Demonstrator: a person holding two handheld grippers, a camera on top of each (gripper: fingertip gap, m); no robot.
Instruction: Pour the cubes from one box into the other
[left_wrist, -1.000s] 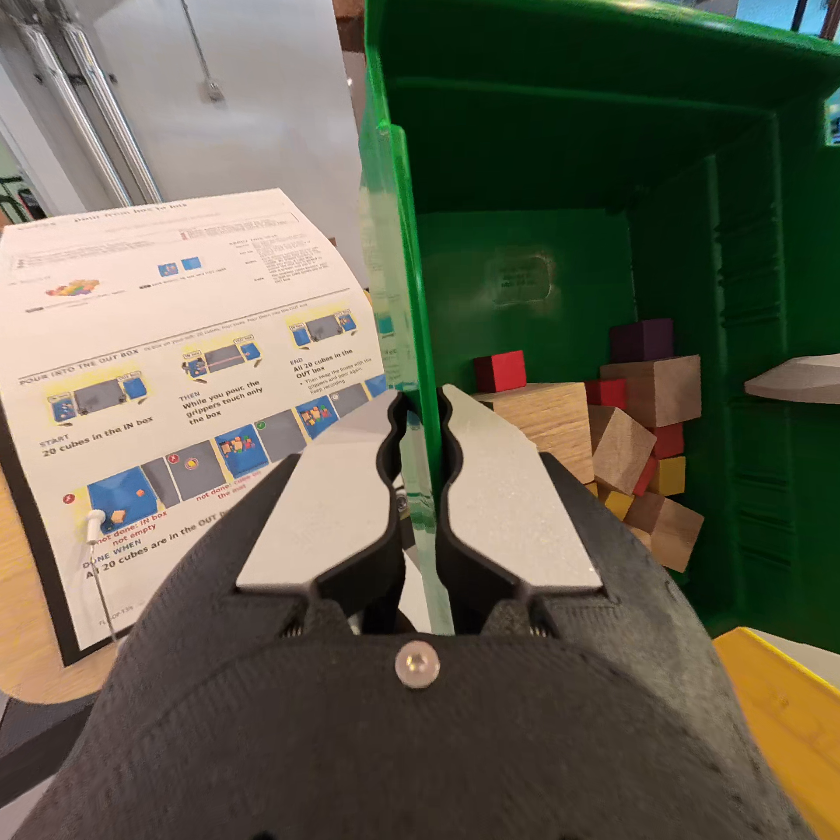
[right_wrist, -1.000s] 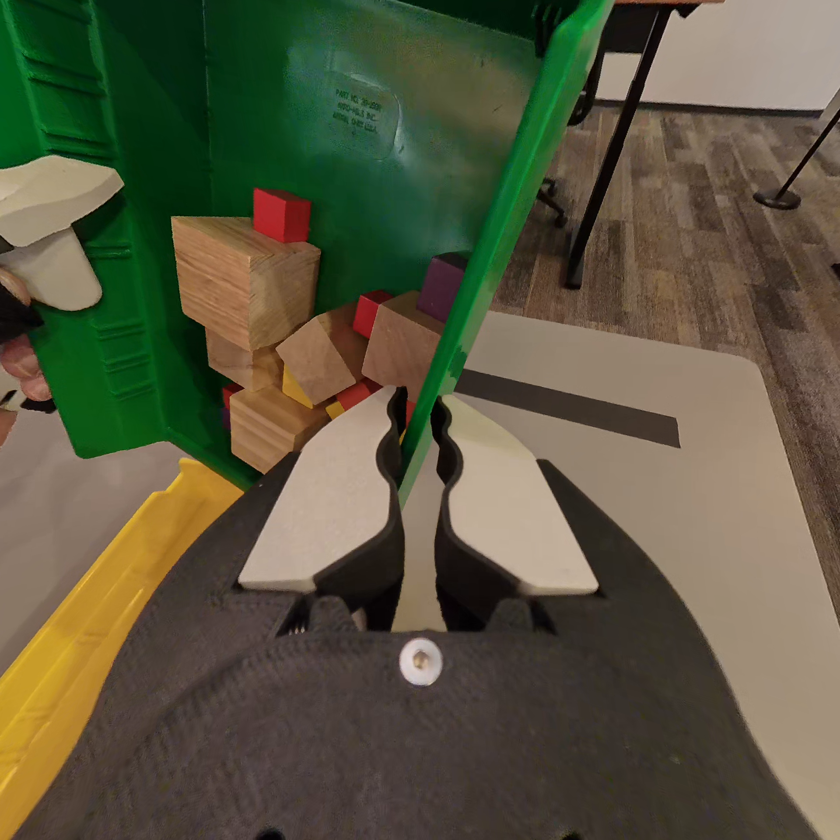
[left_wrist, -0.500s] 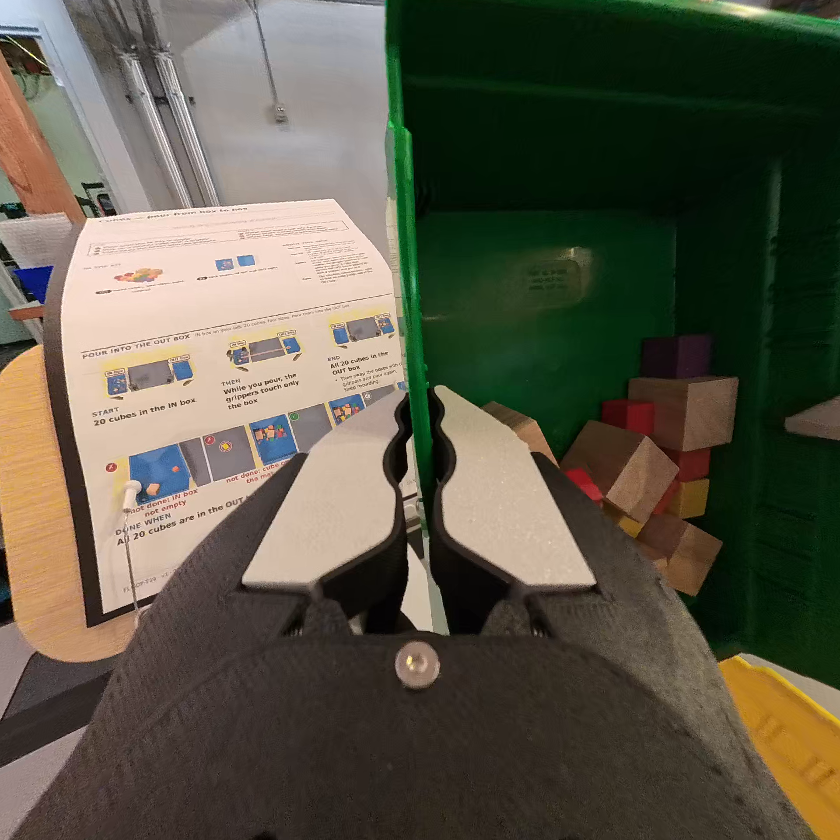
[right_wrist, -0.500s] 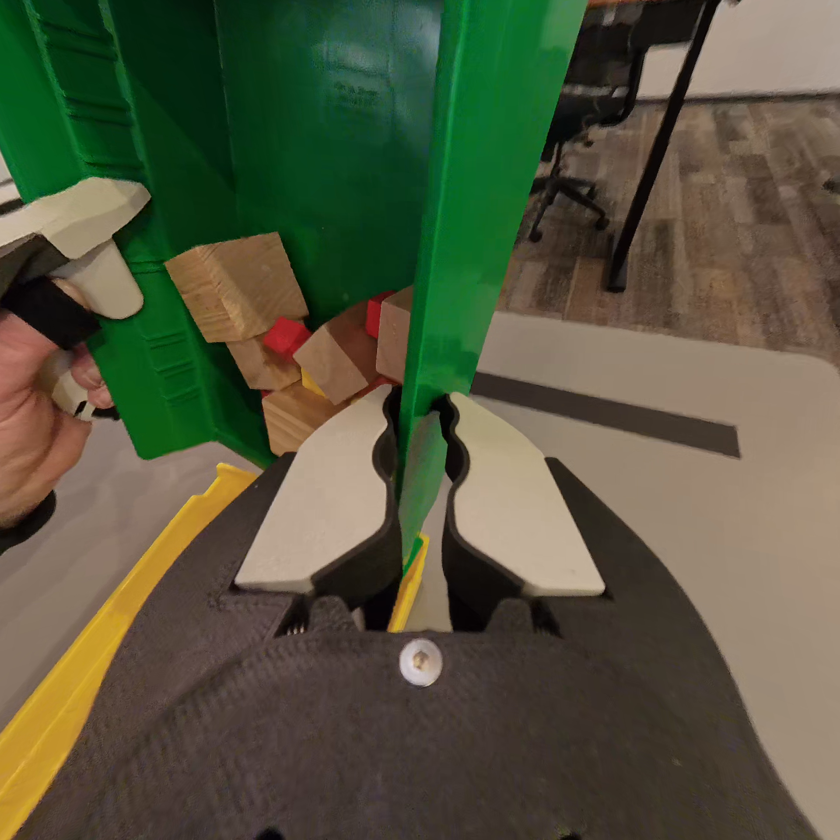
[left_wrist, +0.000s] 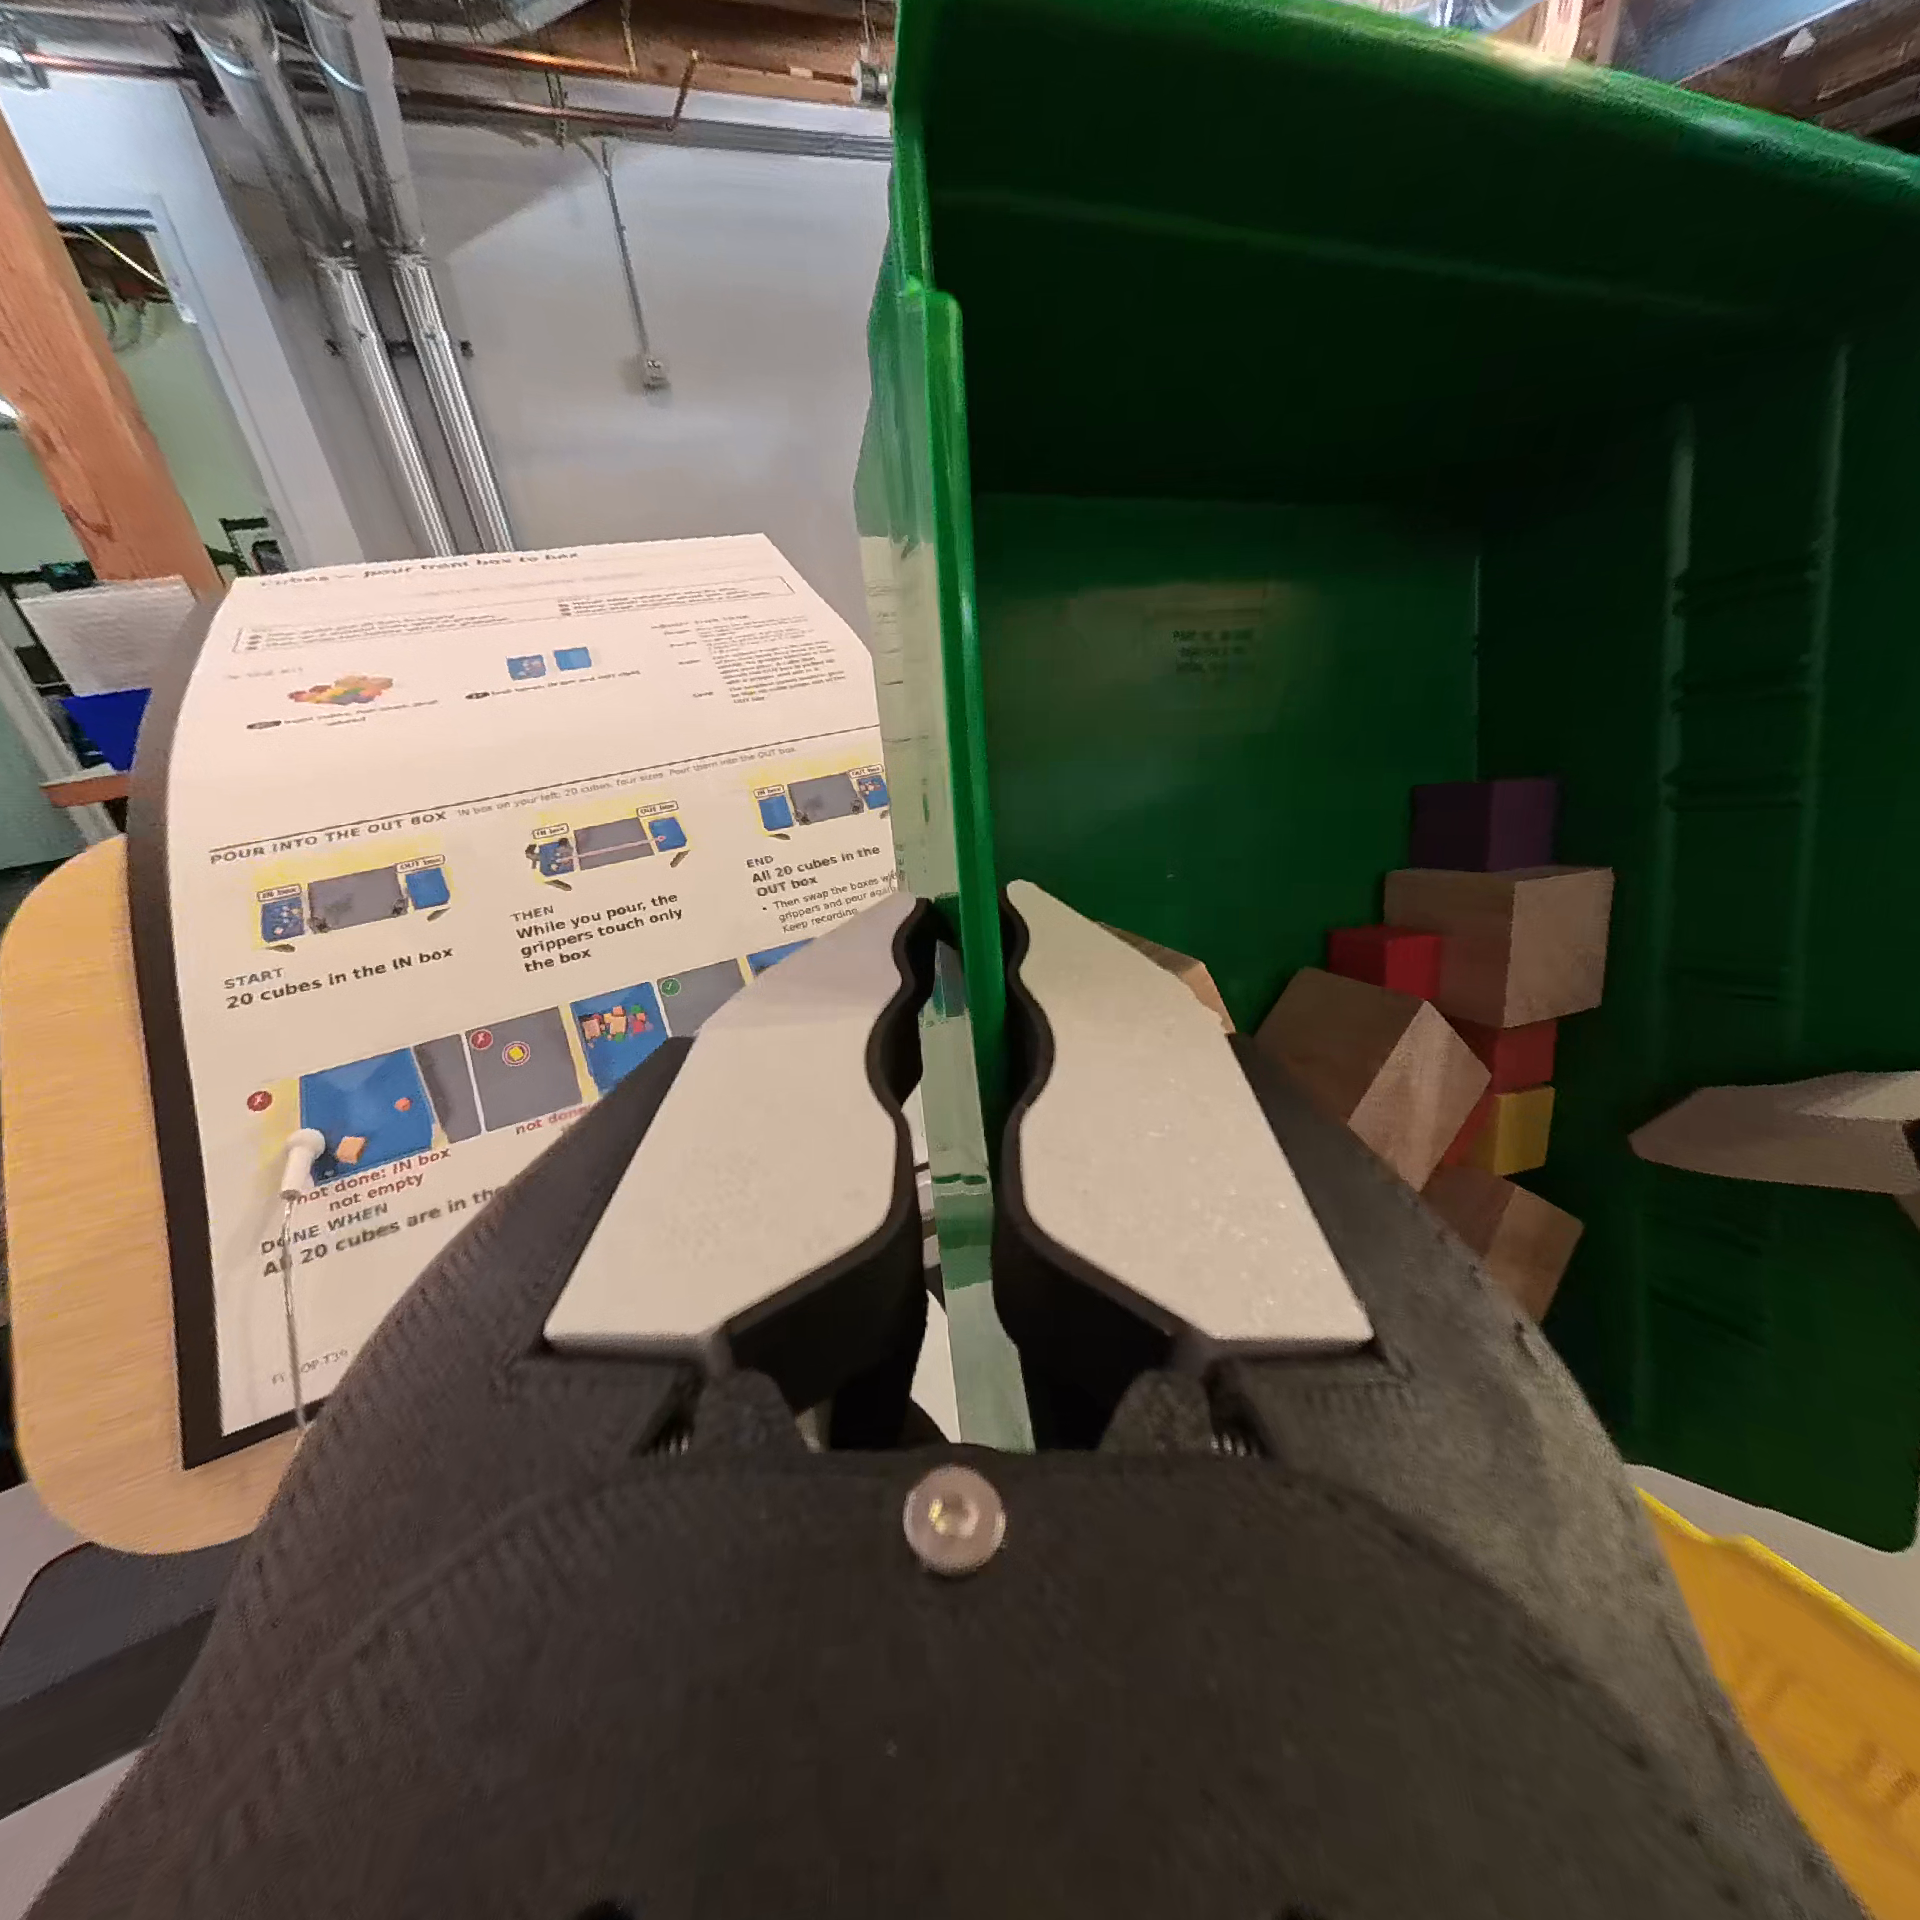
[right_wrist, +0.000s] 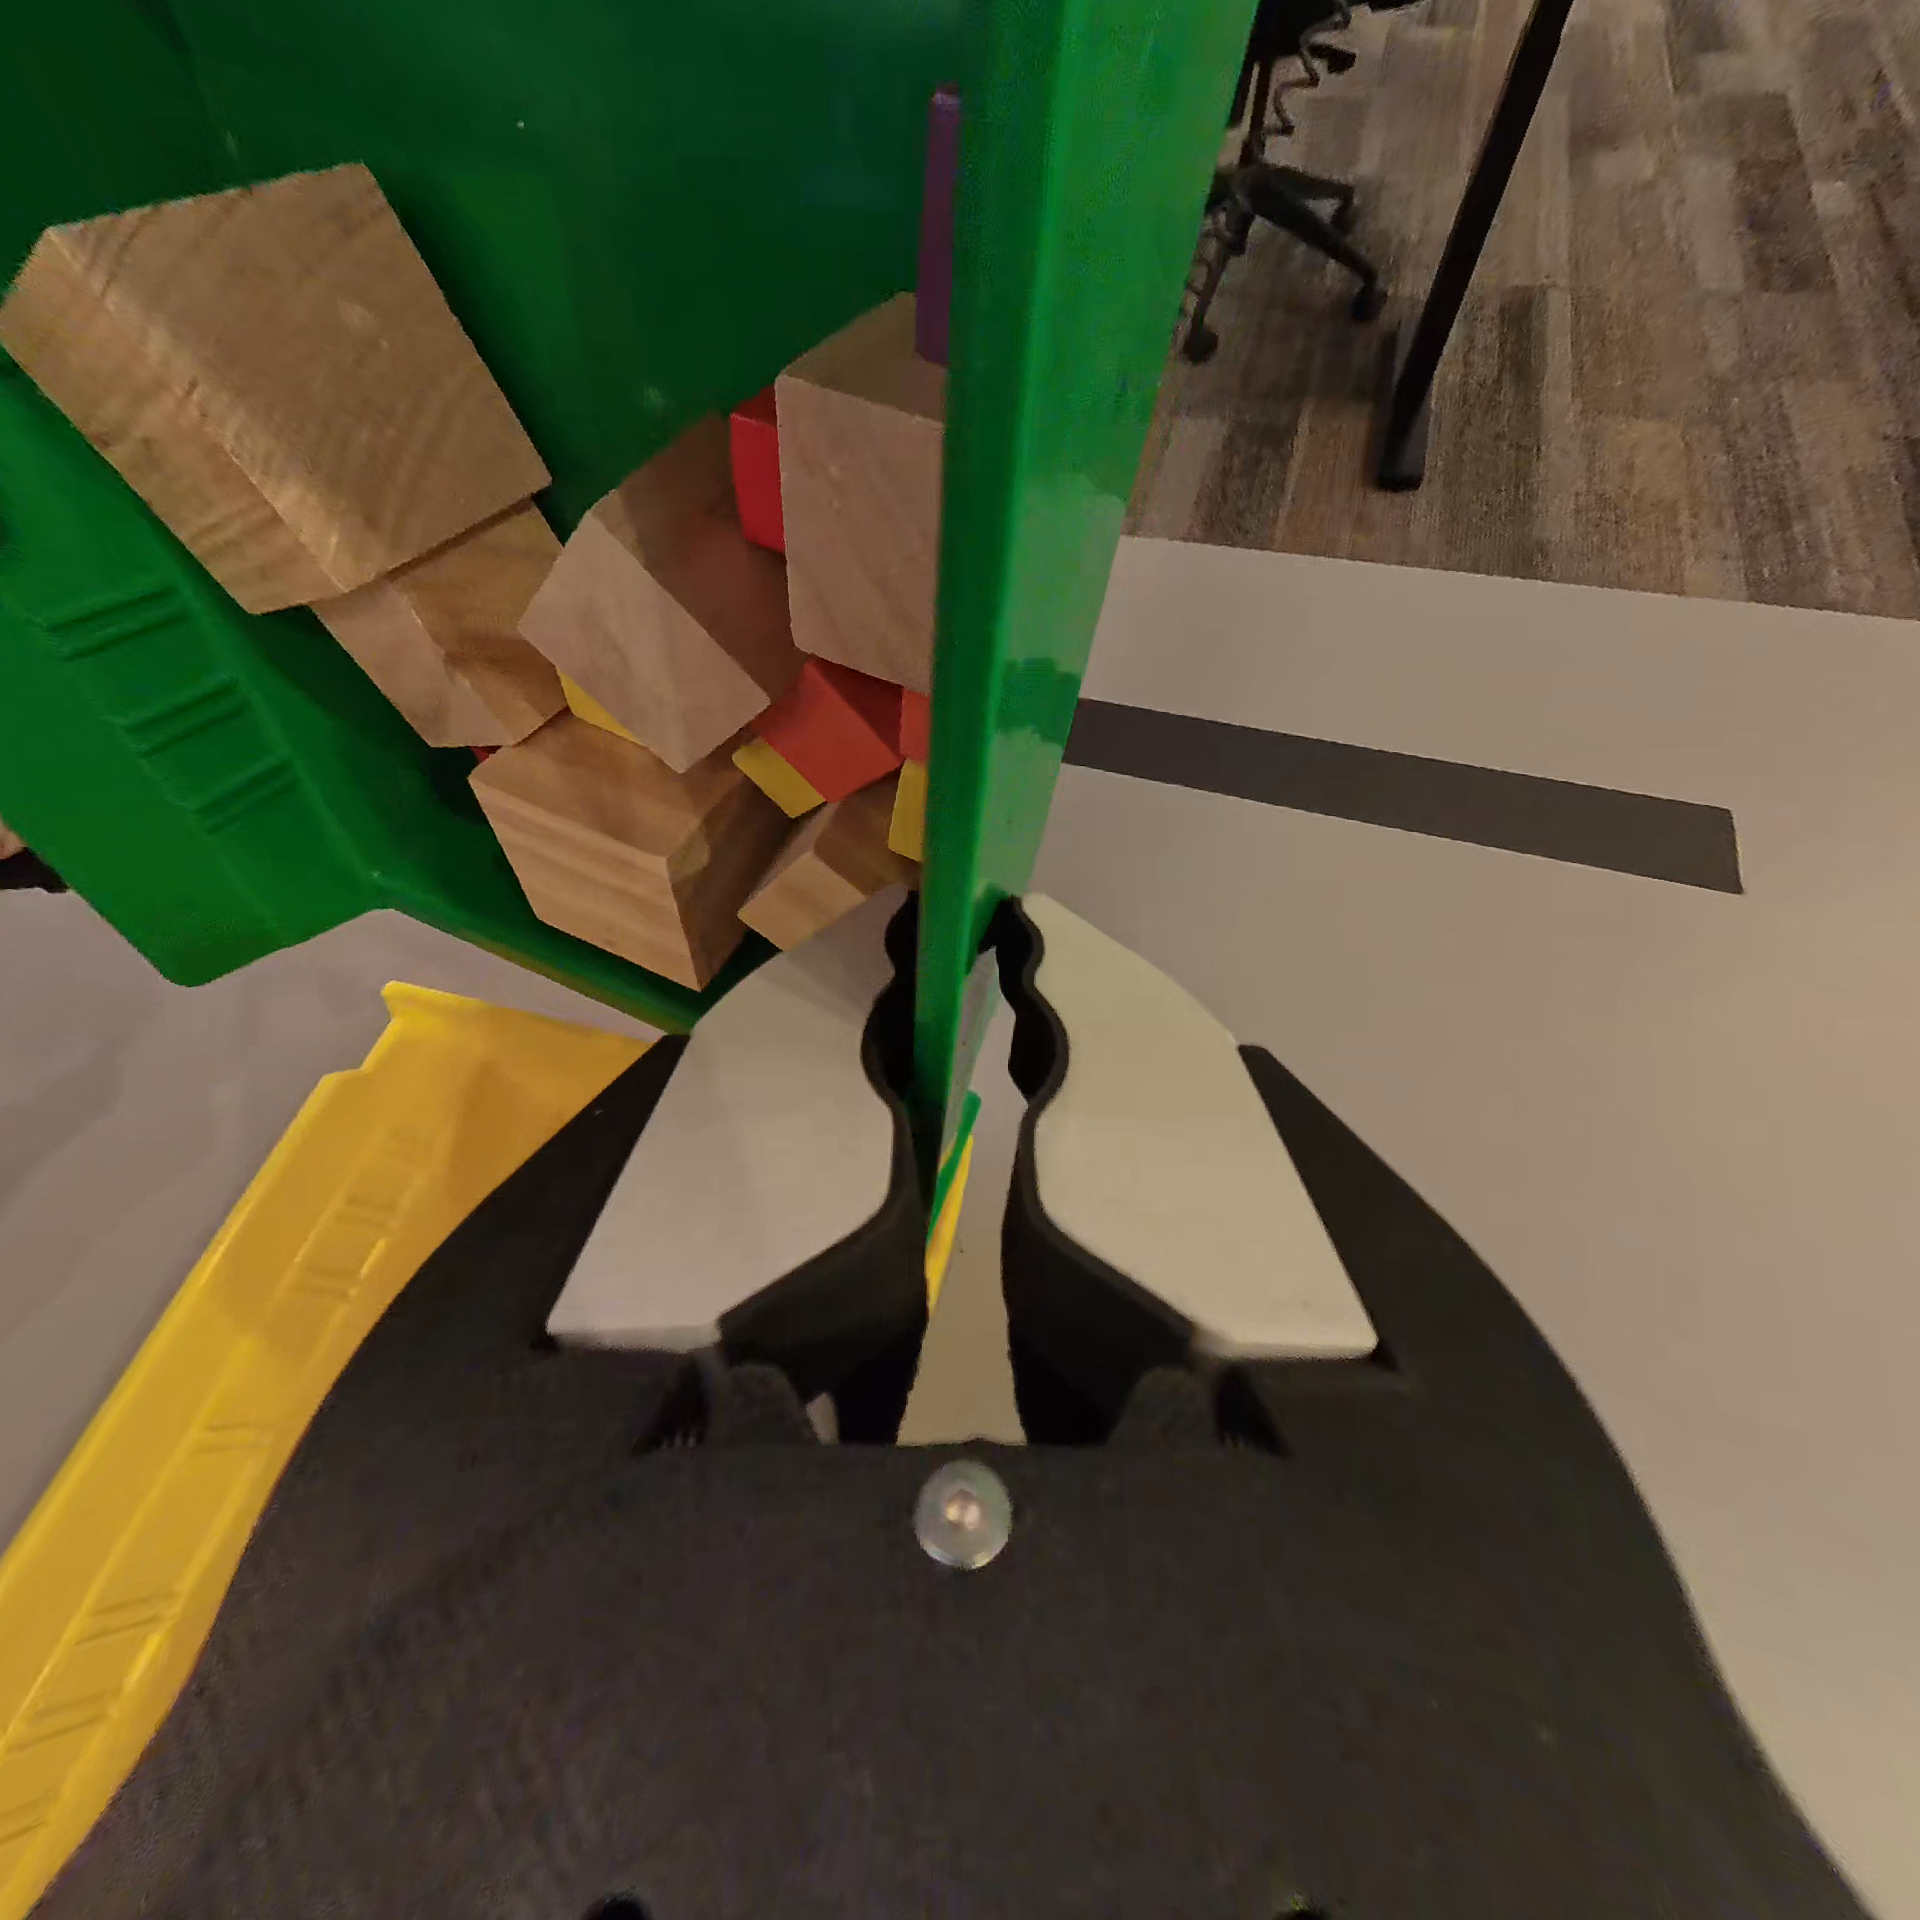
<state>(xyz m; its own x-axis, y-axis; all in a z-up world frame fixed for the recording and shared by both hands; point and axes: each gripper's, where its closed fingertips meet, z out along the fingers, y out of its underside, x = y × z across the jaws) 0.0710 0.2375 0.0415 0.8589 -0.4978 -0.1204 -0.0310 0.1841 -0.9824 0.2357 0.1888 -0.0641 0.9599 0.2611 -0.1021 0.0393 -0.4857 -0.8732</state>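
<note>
The green box (left_wrist: 1247, 416) is held up on its side above the rim of the yellow box (left_wrist: 1818, 1714). My left gripper (left_wrist: 961, 914) is shut on its left wall. My right gripper (right_wrist: 956, 914) is shut on its right wall and its fingertip also shows in the left wrist view (left_wrist: 1766, 1132). Several wooden, red, yellow and purple cubes (left_wrist: 1496, 935) are piled in the lower right corner of the green box (right_wrist: 623, 156). In the right wrist view the cubes (right_wrist: 623, 810) lie at the lower lip, just above the yellow box (right_wrist: 260, 1299).
A printed instruction sheet (left_wrist: 468, 831) stands on a wooden board behind the left side. The grey table (right_wrist: 1455, 1039) has a dark tape strip (right_wrist: 1403, 790). An office chair (right_wrist: 1278, 208) and a black table leg (right_wrist: 1455, 260) stand on the floor beyond.
Both grippers have tipped the green box further over the yellow box. The cubes have slid and tumbled down toward its lower lip. Both grasps hold on the walls.
</note>
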